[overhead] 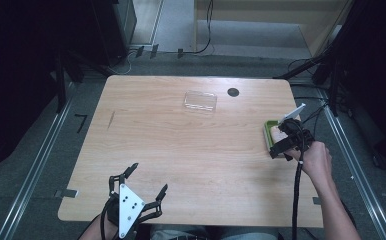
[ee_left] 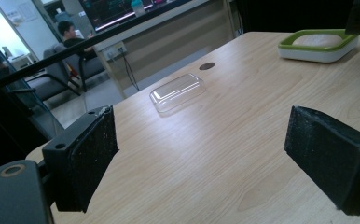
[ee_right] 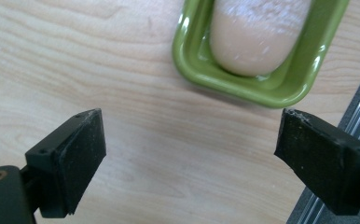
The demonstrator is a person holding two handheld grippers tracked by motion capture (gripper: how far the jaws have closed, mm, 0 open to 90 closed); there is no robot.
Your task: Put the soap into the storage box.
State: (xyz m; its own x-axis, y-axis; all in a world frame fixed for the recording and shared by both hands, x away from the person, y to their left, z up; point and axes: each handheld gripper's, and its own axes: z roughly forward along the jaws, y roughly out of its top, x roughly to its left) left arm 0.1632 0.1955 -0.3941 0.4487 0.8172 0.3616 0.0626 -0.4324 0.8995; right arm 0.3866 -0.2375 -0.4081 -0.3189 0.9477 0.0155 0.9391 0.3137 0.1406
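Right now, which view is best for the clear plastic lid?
The left gripper view: the clear plastic lid lies unobstructed on the table, its rim and glare sharp. In the high view it is a small, faint outline near the far edge.

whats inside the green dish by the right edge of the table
A pale, rounded bar, probably soap, lies inside the green rectangular dish, with a wet-looking gap around it. The dish floor beneath the bar is covered, and in the high view the right tool hides part of the dish.
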